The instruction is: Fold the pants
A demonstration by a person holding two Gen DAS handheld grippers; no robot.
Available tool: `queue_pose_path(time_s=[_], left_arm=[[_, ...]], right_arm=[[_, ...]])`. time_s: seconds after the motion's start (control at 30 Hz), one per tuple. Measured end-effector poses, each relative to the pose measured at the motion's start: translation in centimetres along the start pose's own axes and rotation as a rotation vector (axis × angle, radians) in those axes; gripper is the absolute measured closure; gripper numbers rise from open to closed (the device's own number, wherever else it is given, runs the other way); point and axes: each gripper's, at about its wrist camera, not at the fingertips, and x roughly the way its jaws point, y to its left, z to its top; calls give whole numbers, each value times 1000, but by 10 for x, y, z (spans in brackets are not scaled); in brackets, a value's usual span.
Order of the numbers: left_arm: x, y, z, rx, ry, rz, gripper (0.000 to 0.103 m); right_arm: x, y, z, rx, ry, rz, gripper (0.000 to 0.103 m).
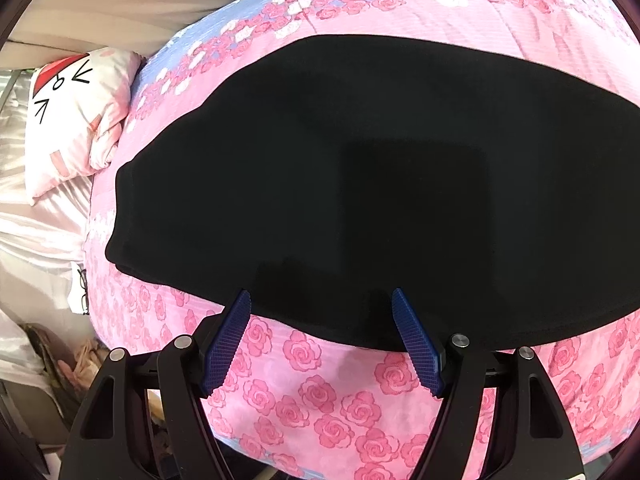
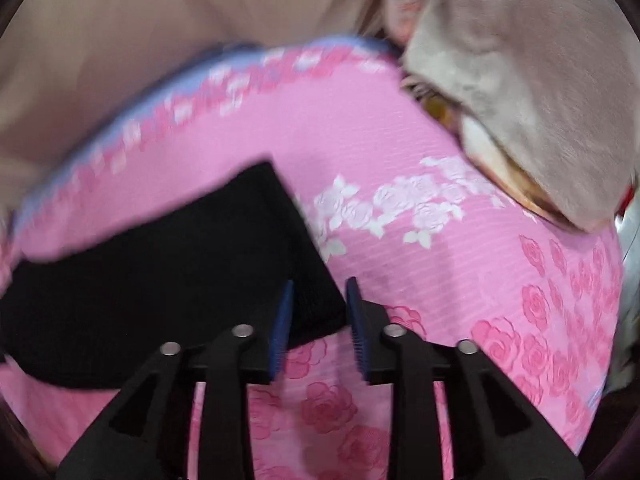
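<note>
Both claws are standing apart, gripping nothing: left gripper (image 1: 322, 300) is spreading wide over the near edge of the black pants (image 1: 360, 184); right gripper (image 2: 319, 290), blurred, is straddling their corner without pinching. Pants are lying flat, matte and featureless, on the rose-printed pink quilt (image 1: 320, 392). Cartoon pillow (image 1: 76, 116) is sitting past the quilt's left edge.

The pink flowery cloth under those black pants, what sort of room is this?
Most likely a bedroom: the black pants lie on a pink rose-printed bedspread, with a white cartoon-face pillow beside it and beige curtain-like fabric behind.
</note>
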Motion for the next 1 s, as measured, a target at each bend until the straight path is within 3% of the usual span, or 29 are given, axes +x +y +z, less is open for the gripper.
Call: queue_pose_path(time_s=[0.1,0.2,0.37,0.47,0.6,0.67,0.77,0.87,1.0], left_arm=[[4,3,0,-9,8,4,31],[10,6,3,-28,16,-19,31],[6,5,11,-8,-9,-10,32],[4,4,14,3,-18,-5,32],[7,12,12,4,-17,-16,32],[9,21,10,-11,-16,-23,31],[14,45,7,-60,-20,-48,31],[22,75,7,-125,-20,-74,31],[33,129,4,-230,-41,-102,31]], right_arm=[[7,-38,-14,303,49,147,48],[24,-47,-30,410,66,221,49],[33,-27,-25,363,-8,210,52],[42,-16,-19,305,35,198,80],[27,3,-7,279,-5,195,84],[2,26,8,273,-55,248,84],[-30,95,32,154,-69,354,84],[-40,198,41,-30,-16,467,84],[-28,351,5,-273,110,611,84]])
